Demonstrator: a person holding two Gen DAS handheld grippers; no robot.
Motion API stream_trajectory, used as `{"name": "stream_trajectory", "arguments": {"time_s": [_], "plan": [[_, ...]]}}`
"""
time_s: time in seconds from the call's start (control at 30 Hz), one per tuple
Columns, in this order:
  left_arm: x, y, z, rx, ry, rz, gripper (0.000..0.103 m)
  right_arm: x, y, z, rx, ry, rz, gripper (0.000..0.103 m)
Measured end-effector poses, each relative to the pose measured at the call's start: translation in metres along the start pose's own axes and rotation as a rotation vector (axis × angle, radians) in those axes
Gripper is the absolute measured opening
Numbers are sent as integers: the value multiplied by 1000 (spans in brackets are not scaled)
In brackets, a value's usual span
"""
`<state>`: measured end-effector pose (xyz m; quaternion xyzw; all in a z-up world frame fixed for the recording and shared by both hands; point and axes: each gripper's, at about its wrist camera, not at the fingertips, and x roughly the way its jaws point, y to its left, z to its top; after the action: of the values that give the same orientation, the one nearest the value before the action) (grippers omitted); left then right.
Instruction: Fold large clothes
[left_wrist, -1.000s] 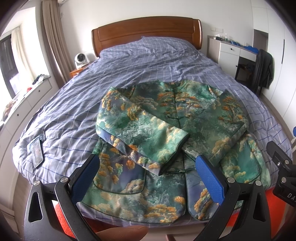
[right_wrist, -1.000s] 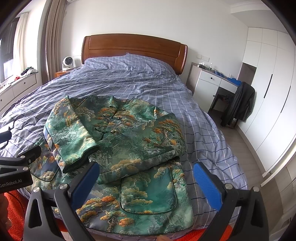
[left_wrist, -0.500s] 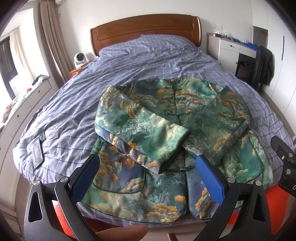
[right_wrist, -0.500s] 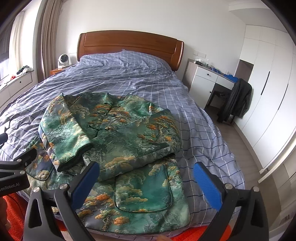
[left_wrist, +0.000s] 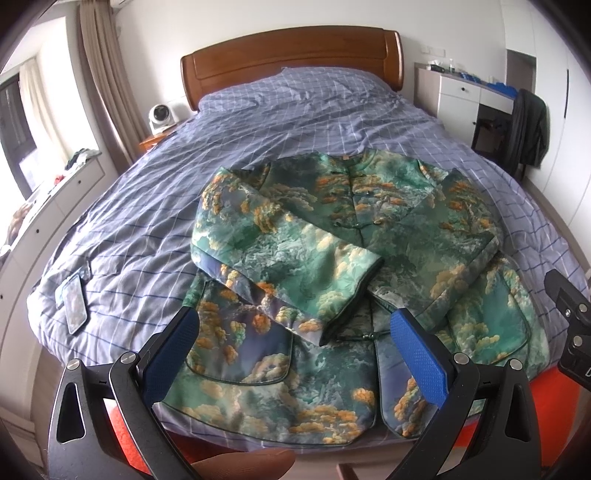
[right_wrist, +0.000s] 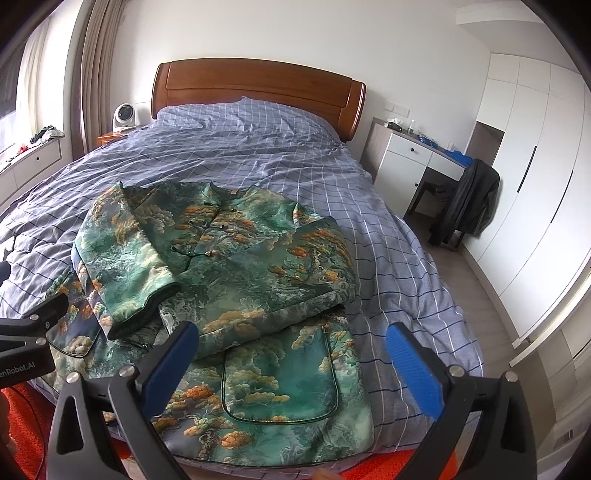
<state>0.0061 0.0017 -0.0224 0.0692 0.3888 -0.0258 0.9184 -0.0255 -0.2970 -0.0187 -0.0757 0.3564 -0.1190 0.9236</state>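
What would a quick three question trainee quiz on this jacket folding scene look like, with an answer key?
1. True or false: both sleeves of the green jacket are already folded across its front.
2. Multiple choice: what lies on the bed to the left of the jacket in the left wrist view? A) a phone B) a book C) a pillow
3. Fill in: the left tongs and right tongs are both ____ and hold nothing.

Key: 1 true; 2 A, the phone; 3 open.
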Motion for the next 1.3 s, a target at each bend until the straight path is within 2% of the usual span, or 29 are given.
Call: {"name": "stream_trajectory", "arguments": {"time_s": [0.67,0.93,1.3], "plan": [[1,1,-1,3,3,3,103,4,1,-2,-21,12,-38,103],[6,9,-12,7,10,16,103,6,0,-3,-22,16,-47,103],[15,4,-7,14,58,9,103,9,-1,-4,-18,17,-48,103]]}}
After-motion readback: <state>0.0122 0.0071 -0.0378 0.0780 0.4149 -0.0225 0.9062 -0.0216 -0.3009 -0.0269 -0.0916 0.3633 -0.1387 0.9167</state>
